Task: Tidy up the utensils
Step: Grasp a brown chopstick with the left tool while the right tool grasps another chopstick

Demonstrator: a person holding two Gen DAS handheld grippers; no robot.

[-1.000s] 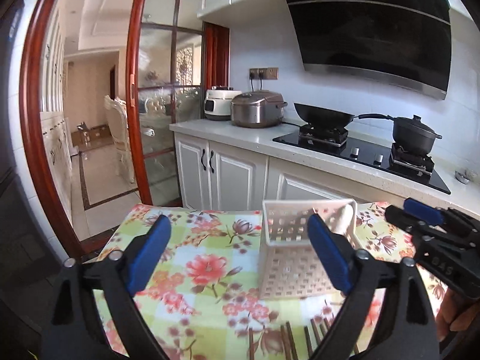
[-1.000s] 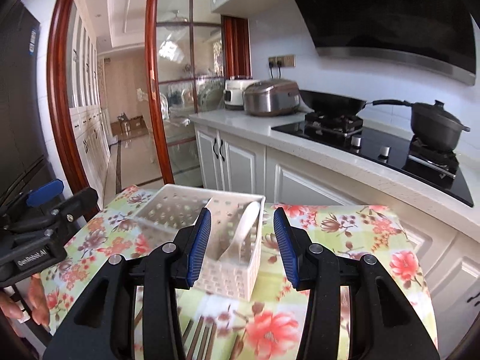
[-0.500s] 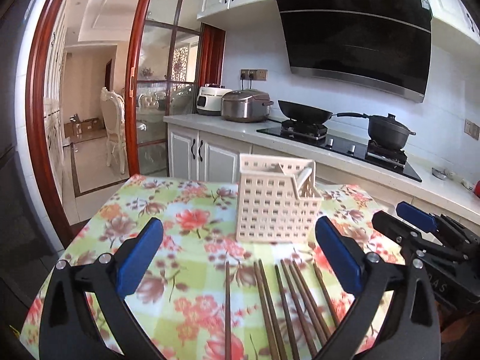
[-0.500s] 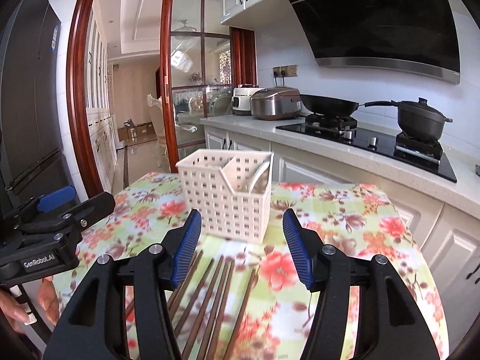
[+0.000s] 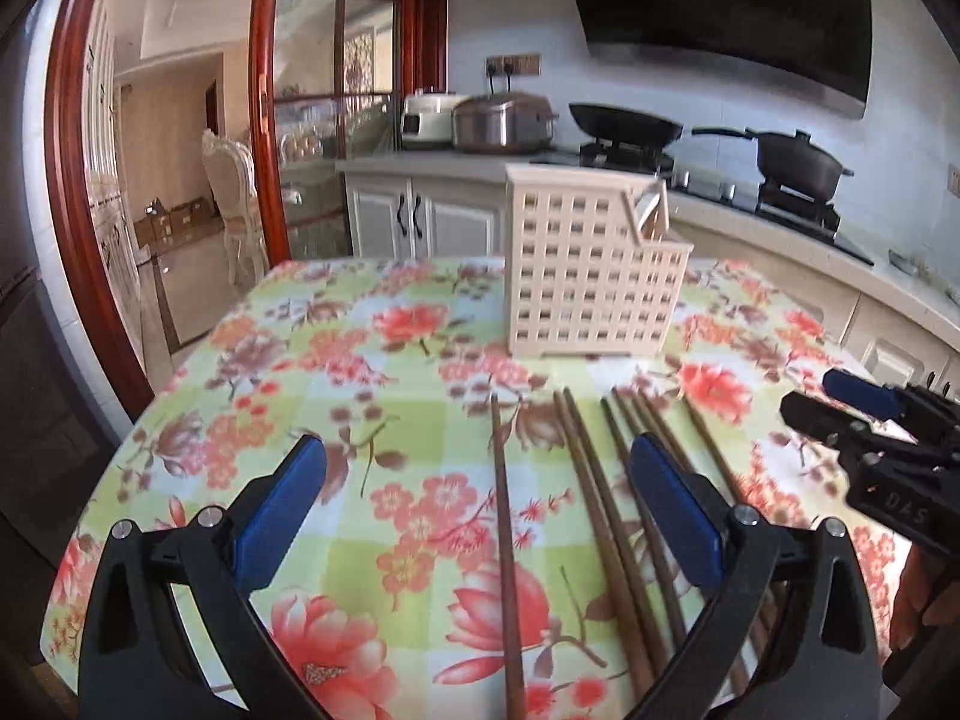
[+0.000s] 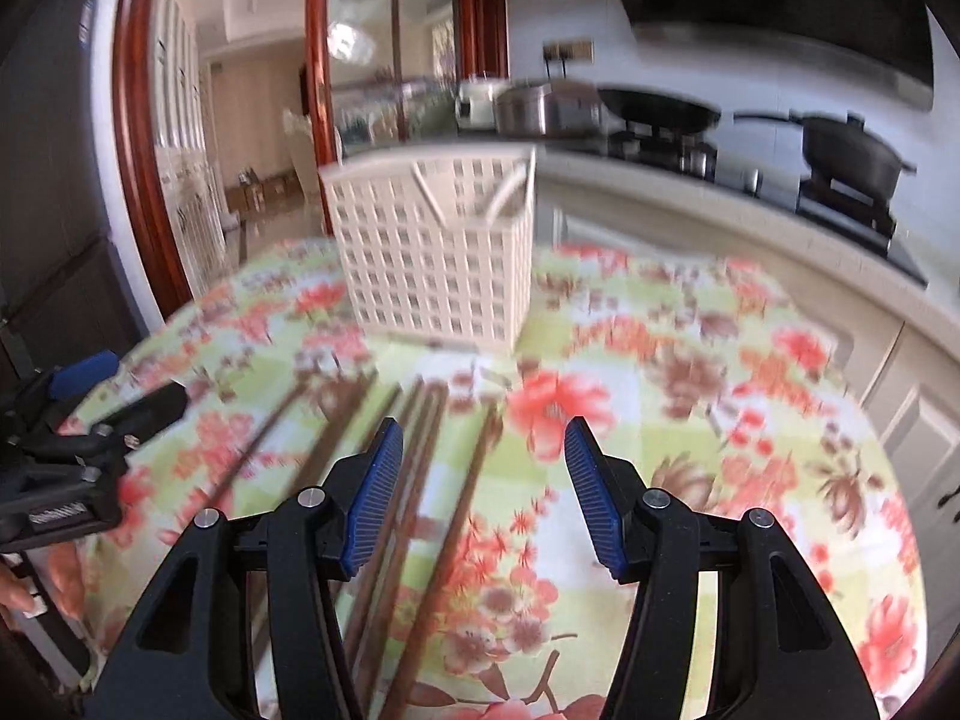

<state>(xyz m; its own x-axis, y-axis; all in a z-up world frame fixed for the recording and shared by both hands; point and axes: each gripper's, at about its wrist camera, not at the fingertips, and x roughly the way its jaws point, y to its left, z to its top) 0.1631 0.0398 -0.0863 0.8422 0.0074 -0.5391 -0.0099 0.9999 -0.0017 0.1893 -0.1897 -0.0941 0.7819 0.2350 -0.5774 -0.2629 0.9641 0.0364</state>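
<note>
Looking along our left gripper (image 5: 477, 501), we see its jaws spread wide above the flowered tablecloth (image 5: 336, 360), gripping nothing; one brown chopstick (image 5: 504, 540) lies on the cloth in the gap between the blue pads, untouched. The rest of the chopsticks (image 5: 606, 510) lie side by side just to the right of that single one, their tips pointing toward the cream utensil basket (image 5: 585, 282). The basket stands upright on the cloth beyond the chopstick tips, apart from them, and a pale utensil handle (image 5: 651, 207) leans out of its right-hand compartment.

Our right gripper (image 6: 477, 492) hovers on the near side of the basket (image 6: 432, 258) too, its jaws at a middling spread and closing a little, with nothing pressed between the pads. Chopsticks (image 6: 420, 480) run under its left pad and through the gap, though this view is blurred, so we cannot count them. Each gripper shows at the edge of the other's view, to either side of the chopstick row. Behind the basket a kitchen counter carries a wok (image 5: 624, 126), a black pot (image 5: 801, 159) and a steel rice cooker (image 5: 504, 120).
</note>
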